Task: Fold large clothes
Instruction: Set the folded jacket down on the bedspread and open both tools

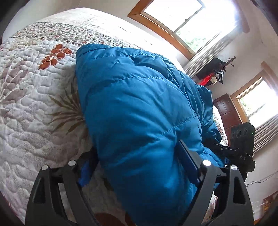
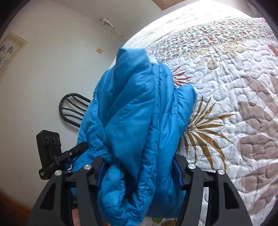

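A puffy blue quilted jacket [image 1: 135, 107] lies bunched on the quilted floral bedspread [image 1: 34, 97]. My left gripper [image 1: 139, 165] is shut on a thick fold of it; the padding fills the gap between both fingers. In the right wrist view the same jacket [image 2: 135, 121] rises in a crumpled ridge from my right gripper [image 2: 139, 166], which is shut on another bunched part. The right gripper's body shows at the left wrist view's right edge [image 1: 241, 144], and the left gripper's body shows at the left of the right wrist view [image 2: 50, 153]. The fingertips are hidden by fabric.
The bedspread [image 2: 225, 87] stretches far beyond the jacket. Two windows [image 1: 173, 15] with a dark shelf [image 1: 213, 73] between them stand past the bed. A dark metal chair back [image 2: 73, 109] stands by the white wall beside the bed.
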The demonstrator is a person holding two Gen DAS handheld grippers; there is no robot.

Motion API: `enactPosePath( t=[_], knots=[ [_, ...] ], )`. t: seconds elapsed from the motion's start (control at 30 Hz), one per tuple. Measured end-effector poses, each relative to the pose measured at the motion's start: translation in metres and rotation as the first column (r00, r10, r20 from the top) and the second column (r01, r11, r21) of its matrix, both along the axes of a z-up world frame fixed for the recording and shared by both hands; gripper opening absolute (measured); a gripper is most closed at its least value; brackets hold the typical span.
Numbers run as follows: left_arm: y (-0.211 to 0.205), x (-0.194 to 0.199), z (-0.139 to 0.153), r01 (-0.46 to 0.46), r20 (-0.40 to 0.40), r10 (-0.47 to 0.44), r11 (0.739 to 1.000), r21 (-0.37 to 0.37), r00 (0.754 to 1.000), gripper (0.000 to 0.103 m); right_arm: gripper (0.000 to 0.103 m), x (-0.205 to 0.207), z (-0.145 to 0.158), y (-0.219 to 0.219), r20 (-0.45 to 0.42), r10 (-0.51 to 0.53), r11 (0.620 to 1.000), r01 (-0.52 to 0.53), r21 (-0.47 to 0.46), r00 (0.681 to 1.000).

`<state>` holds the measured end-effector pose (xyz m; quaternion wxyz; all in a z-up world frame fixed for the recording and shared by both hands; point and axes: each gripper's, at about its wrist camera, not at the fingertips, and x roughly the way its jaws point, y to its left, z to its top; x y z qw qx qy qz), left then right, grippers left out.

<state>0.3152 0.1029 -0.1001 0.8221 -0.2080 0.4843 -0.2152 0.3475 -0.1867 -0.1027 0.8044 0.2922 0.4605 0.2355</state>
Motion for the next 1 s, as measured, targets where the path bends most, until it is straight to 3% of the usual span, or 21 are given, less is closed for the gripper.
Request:
enactPosePath(
  t=[0.23,0.57,0.7,0.83,1.0],
  knots=[
    [0.003,-0.040,0.021,-0.028,0.048,0.025,0.998,0.060,0.999,0.090,0.066,-0.039,0.012,-0.019,0.030,-0.013,0.999,0.014,-0.035,0.999],
    [-0.009,-0.053,-0.008,0.000,0.052,-0.009,0.984,0.176,0.999,0.091,0.059,-0.044,-0.021,-0.008,-0.027,-0.004,0.994,0.001,-0.111,1.000],
    [-0.005,-0.047,-0.022,0.004,0.029,-0.008,0.990,0.141,1.000,0.091,0.060,-0.036,-0.038,-0.013,-0.040,-0.002,0.998,0.000,-0.062,0.999],
    [-0.004,-0.044,-0.024,-0.004,0.036,-0.001,0.992,0.123,0.999,0.093,0.060,-0.036,-0.035,-0.011,-0.026,-0.015,0.995,0.012,-0.098,1.000],
    [0.016,-0.050,-0.017,-0.007,-0.005,0.007,1.000,-0.007,1.000,0.089,0.065,-0.061,-0.015,-0.020,0.010,-0.042,0.996,0.042,-0.073,0.999]
  ],
)
